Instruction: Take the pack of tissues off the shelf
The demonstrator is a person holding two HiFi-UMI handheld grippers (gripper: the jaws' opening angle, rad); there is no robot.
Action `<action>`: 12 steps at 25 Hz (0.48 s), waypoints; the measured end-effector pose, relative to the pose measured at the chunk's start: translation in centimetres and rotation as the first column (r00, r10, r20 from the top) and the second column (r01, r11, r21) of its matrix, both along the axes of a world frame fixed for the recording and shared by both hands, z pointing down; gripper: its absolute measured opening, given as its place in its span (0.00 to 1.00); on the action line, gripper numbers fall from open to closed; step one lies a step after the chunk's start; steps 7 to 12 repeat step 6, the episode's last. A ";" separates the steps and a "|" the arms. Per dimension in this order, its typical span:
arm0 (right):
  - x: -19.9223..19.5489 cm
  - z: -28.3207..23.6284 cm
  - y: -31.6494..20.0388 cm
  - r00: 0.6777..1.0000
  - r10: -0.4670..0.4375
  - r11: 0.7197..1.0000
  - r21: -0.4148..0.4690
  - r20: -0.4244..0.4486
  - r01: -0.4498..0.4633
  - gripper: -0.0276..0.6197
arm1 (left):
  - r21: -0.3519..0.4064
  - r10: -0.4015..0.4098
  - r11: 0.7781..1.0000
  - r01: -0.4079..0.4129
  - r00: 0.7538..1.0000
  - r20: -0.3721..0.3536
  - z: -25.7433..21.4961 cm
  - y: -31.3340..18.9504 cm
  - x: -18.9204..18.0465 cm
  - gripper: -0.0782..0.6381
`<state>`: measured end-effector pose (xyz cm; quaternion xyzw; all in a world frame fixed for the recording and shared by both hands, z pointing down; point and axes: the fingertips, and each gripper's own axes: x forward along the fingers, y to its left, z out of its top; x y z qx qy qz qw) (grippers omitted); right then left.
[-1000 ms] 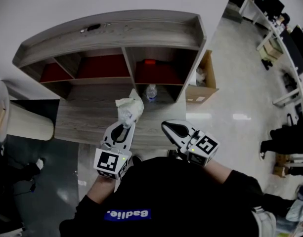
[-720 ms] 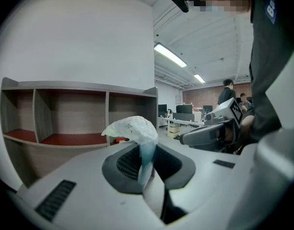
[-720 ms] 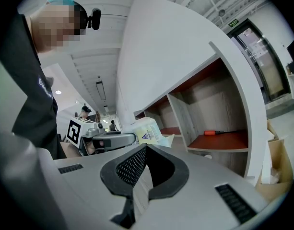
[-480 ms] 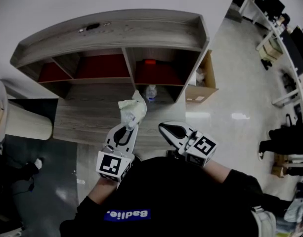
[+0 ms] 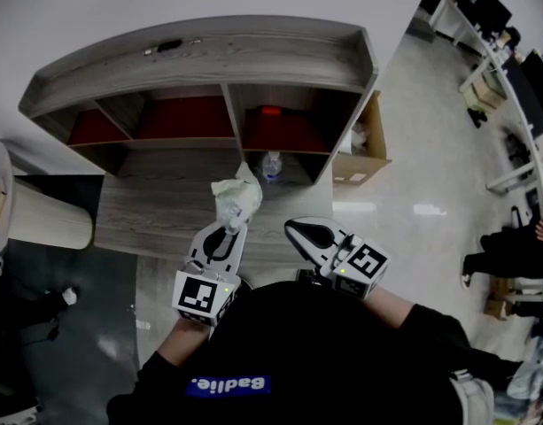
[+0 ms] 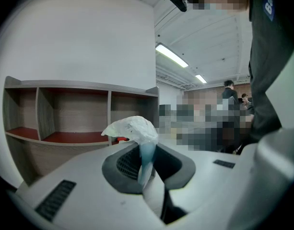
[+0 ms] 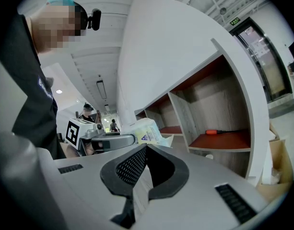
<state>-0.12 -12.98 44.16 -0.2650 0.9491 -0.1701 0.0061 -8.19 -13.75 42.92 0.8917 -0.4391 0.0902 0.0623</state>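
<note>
Pack of tissues [image 5: 236,204], one only, is pinched in our left gripper [image 5: 225,230], off the single wooden shelf [image 5: 253,56] and just near of it; we cannot read its small print. Our right gripper [image 5: 294,228] is closed on nothing, and one bottle [image 5: 270,165] stands below the right compartment. The right gripper view shows one orange-handled tool [image 7: 217,132], a mere red spot in the head view.

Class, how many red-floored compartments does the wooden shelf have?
3, in one row: the left compartment, the middle compartment and the right compartment, which holds a small orange item. None seems hidden.
</note>
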 end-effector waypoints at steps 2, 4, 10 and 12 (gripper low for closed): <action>0.0 0.0 0.0 1.000 0.002 1.000 0.001 0.002 -0.002 0.08 | 0.001 0.000 1.000 0.000 1.000 -0.001 0.0 0.0 0.0 0.17; 0.0 0.0 0.0 1.000 0.003 1.000 0.001 0.003 -0.003 0.08 | 0.002 0.001 1.000 -0.001 1.000 -0.001 -0.1 0.0 0.0 0.17; 0.0 0.0 0.0 1.000 0.004 1.000 0.000 0.004 -0.004 0.08 | 0.002 0.002 1.000 -0.002 1.000 -0.001 -0.1 0.1 0.1 0.17; 0.0 0.0 0.0 1.000 0.004 1.000 0.000 0.004 -0.004 0.08 | 0.002 0.002 1.000 -0.002 1.000 -0.001 -0.1 0.1 0.1 0.17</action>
